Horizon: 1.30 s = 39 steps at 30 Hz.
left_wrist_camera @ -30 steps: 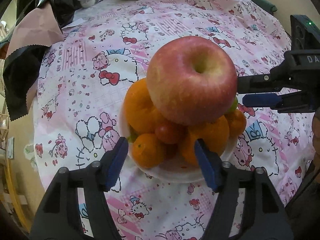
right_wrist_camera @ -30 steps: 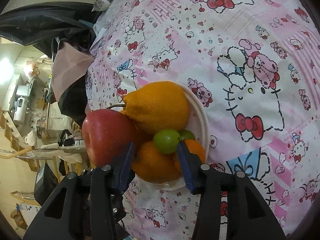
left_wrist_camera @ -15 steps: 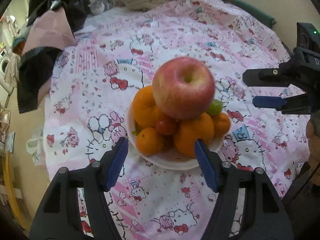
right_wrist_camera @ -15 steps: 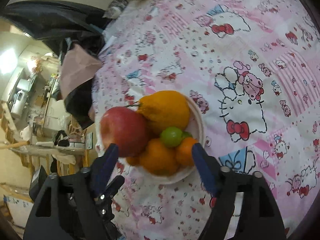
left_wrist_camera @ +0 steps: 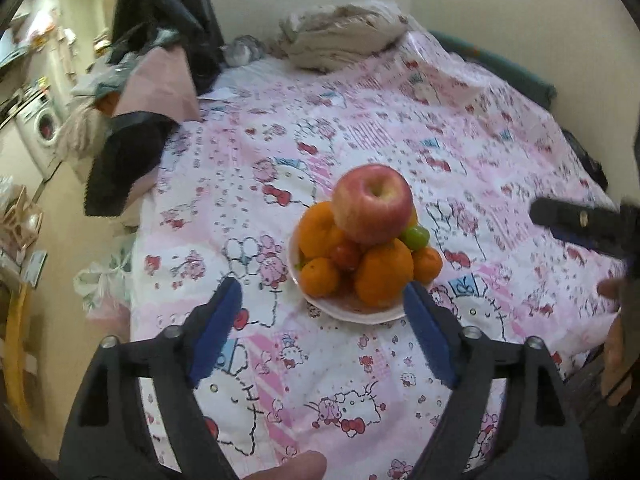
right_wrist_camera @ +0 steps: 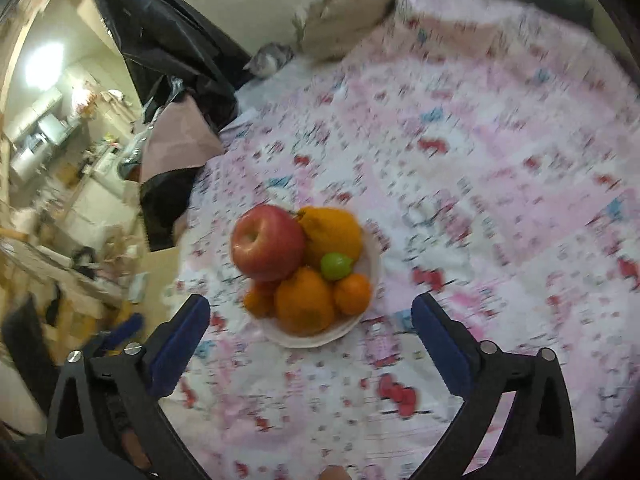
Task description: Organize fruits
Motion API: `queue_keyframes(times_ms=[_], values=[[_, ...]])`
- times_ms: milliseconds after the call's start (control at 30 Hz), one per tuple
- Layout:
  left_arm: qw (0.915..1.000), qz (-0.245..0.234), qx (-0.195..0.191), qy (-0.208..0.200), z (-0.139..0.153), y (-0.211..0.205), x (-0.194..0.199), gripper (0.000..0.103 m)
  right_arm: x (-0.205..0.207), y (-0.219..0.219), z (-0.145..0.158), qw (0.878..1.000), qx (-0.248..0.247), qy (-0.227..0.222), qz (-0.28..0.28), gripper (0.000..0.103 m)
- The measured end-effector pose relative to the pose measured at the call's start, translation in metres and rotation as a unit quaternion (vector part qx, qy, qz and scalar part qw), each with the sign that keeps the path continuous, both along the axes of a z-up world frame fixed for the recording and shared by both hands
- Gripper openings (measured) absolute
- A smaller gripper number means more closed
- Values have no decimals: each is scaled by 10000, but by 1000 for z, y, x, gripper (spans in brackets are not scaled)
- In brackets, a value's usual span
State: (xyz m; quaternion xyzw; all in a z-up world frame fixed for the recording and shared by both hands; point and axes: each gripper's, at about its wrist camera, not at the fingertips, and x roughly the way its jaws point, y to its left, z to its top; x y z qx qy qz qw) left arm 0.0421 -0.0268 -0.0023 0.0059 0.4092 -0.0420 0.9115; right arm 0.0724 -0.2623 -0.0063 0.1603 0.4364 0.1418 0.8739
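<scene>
A white plate (left_wrist_camera: 352,314) on the pink cartoon-print cloth holds a pile of fruit: a red apple (left_wrist_camera: 372,203) on top, several oranges (left_wrist_camera: 383,272), a small red tomato (left_wrist_camera: 346,255) and a green lime (left_wrist_camera: 416,236). The same plate (right_wrist_camera: 312,338), apple (right_wrist_camera: 267,243) and lime (right_wrist_camera: 336,266) show in the blurred right wrist view. My left gripper (left_wrist_camera: 322,330) is open and empty, held back from the plate. My right gripper (right_wrist_camera: 310,344) is wide open and empty, also clear of the plate; it shows at the right edge of the left wrist view (left_wrist_camera: 580,226).
The pink cloth (left_wrist_camera: 400,120) covers a round table. Crumpled beige fabric (left_wrist_camera: 340,40) lies at the far edge. Black and pink bags (left_wrist_camera: 148,120) hang at the left edge. Beyond the table's left side is the room floor with clutter.
Both grippers have pulled back and up from the fruit plate, so the pile looks smaller. The right gripper has opened wider. The fruit has not moved.
</scene>
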Motion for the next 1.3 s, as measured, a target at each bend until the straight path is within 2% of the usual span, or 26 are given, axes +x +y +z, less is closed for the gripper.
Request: queue_keyframes(times_ms=[100,233,467,700,933,1067,1300], values=[[9997,135,-19,-219,8,5,-12,91,-14,0,4,9998,-97,-138,-88,103],[9980,192,275,-543,16,5,-26,102,-31,3,3,9995,-219,-204,-131,103],[9971,536,108,-526,17,17,-40,103,-56,9,3,9975,-458,-481,-252,103],[9950,572,160,-801,24,11,-62,103,-63,19,6,9934,-821,-765,-243,103],[9944,718,180,-751,17,15,-54,103,-58,33,-1,9909,-1078,-786,-170,103],[9949,763,36,-659,14,19,-51,103,-60,37,0,9876,-1239,-950,-175,103],[9952,730,-62,-654,15,18,-52,103,-60,40,0,9860,-1338,-983,-140,103]])
